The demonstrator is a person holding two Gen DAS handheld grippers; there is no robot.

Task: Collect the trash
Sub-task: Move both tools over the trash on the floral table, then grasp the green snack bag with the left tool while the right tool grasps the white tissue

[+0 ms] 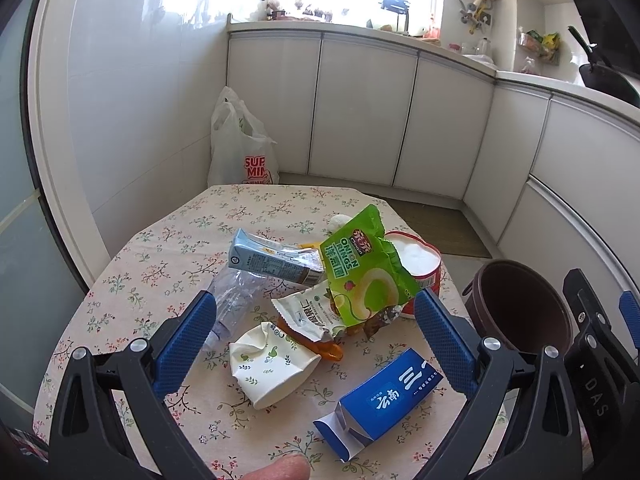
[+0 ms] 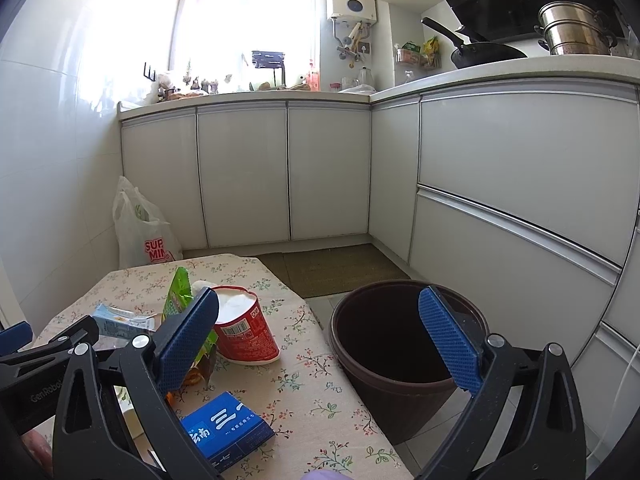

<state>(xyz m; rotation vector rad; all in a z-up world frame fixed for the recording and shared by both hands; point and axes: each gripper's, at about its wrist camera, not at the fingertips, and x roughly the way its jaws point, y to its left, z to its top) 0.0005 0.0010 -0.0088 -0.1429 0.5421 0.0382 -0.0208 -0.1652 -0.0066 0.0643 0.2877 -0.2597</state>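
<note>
Trash lies heaped at the centre of the left wrist view, on a table under a floral-print cloth (image 1: pixel 168 248). The heap comprises a green onion-rings snack bag (image 1: pixel 366 276), a pale blue drink carton (image 1: pixel 272 262) lying on its side, a crumpled clear plastic bottle (image 1: pixel 236 300), a torn white wrapper (image 1: pixel 308 312), a crushed white paper cup with a leaf print (image 1: pixel 268 364), a blue cardboard box with white lettering (image 1: pixel 384 396) at lower centre-right, and a red instant-noodle tub (image 1: pixel 424 268) behind the bag. The bag touches the tub and overlaps the wrapper; the box lies apart from the heap.

My left gripper (image 1: pixel 316 332) hangs above the cup and wrapper, its blue-padded fingers (image 1: pixel 184 340) spread wide and holding nothing.

A dark brown round plastic bin (image 2: pixel 400 360) stands on the floor just beside the table edge, at lower centre of the right wrist view. My right gripper (image 2: pixel 320 340) is likewise spread and empty, its right pad in front of the bin's mouth.

A white plastic shopping bag with red print (image 2: pixel 144 236) sits at middle left, against the white cabinets (image 2: pixel 328 176).
</note>
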